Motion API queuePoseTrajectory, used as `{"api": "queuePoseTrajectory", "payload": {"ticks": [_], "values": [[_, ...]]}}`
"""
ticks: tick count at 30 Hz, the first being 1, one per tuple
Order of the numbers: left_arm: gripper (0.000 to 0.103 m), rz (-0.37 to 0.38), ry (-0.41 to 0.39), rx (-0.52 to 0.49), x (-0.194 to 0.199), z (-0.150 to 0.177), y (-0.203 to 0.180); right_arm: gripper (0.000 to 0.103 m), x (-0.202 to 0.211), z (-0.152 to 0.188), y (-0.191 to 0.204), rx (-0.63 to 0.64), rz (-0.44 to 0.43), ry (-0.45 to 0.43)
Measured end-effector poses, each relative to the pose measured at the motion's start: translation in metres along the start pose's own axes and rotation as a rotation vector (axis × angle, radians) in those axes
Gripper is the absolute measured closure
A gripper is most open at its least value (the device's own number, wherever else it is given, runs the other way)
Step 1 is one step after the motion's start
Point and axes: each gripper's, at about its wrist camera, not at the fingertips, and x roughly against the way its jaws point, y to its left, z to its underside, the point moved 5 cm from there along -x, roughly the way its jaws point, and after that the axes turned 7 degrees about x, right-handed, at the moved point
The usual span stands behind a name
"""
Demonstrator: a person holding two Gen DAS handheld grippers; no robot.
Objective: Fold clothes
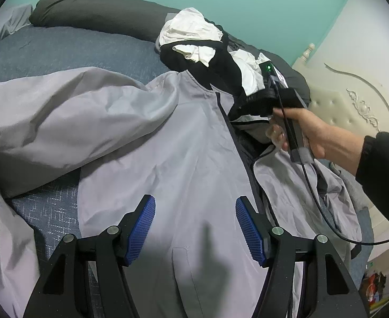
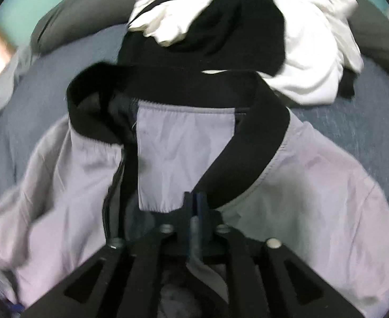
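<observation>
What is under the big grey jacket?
The grey jacket lies spread on a blue blanket, which shows around its edges. Whatever is beneath the jacket's middle is covered, so I cannot tell.

- The right wrist view is motion-blurred, softening the grey jacket [image 2: 300, 185] and its black collar [image 2: 247, 164].
- The right gripper [image 2: 197, 212] has its closed fingers buried in the jacket's front edge; the pads barely show.
- The jacket's hem runs off the lower edge in the left wrist view.
- The person's sleeve [image 1: 385, 175] is cut by the right edge.
- The colourful clutter [image 1: 377, 288] at the lower right is too small to identify.
</observation>
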Motion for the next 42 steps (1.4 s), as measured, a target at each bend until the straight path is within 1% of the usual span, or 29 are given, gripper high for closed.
{"api": "queuePoseTrajectory", "payload": {"ticks": [2,6,9,10,12,15,17,21,24,27,31,33,35,36,38,40,41,42], "values": [[0.036,0.001,-0.001,0.000,0.000,0.000,0.000,0.057,-0.003,0.000,0.001,0.016,0.036,0.013],[0.035,0.003,-0.002,0.005,0.000,0.000,0.002,0.057,-0.013,0.006,0.003,0.051,0.092,0.050],[0.035,0.004,0.000,0.012,-0.001,-0.001,0.004,0.073,-0.016,0.008,0.001,0.064,0.139,0.045],[0.035,0.003,0.000,0.012,0.000,-0.001,0.004,0.087,-0.014,0.009,-0.001,0.060,0.139,0.038],[0.035,0.003,-0.002,0.013,0.000,-0.002,0.005,0.096,-0.012,0.010,-0.005,0.051,0.139,0.023],[0.034,0.005,-0.002,0.019,0.000,-0.002,0.007,0.098,-0.002,0.010,-0.010,0.059,0.139,-0.012],[0.034,0.005,-0.001,0.021,-0.001,-0.002,0.007,0.098,0.007,0.008,-0.014,0.040,0.122,-0.045],[0.034,0.004,0.001,0.020,-0.001,-0.001,0.007,0.098,0.025,-0.005,-0.017,0.009,0.057,-0.116],[0.034,0.003,0.001,0.024,-0.001,-0.002,0.008,0.098,0.031,-0.016,-0.016,-0.007,0.036,-0.148],[0.033,-0.001,0.002,0.027,-0.001,-0.003,0.010,0.098,0.030,-0.031,-0.005,-0.024,0.041,-0.162],[0.033,-0.006,0.005,0.028,-0.003,-0.003,0.011,0.098,0.020,-0.061,-0.015,-0.053,0.061,-0.186],[0.033,-0.006,0.008,0.025,-0.004,-0.002,0.011,0.098,0.007,-0.077,-0.019,-0.081,0.044,-0.194],[0.033,-0.006,0.011,0.022,-0.005,-0.001,0.010,0.097,0.008,-0.078,-0.030,-0.123,0.014,-0.226],[0.033,-0.005,0.013,0.021,-0.006,0.000,0.009,0.093,0.005,-0.080,-0.035,-0.148,0.003,-0.247],[0.033,-0.005,0.016,0.018,-0.007,0.000,0.009,0.093,0.008,-0.078,-0.043,-0.180,-0.020,-0.269],[0.033,-0.005,0.019,0.015,-0.008,0.001,0.008,0.091,0.019,-0.073,-0.046,-0.159,-0.029,-0.292],[0.033,-0.005,0.021,0.014,-0.009,0.002,0.008,0.088,0.026,-0.070,-0.046,-0.152,-0.039,-0.302],[0.033,-0.005,0.023,0.013,-0.009,0.002,0.007,0.079,0.033,-0.067,-0.047,-0.144,-0.050,-0.312]]}}
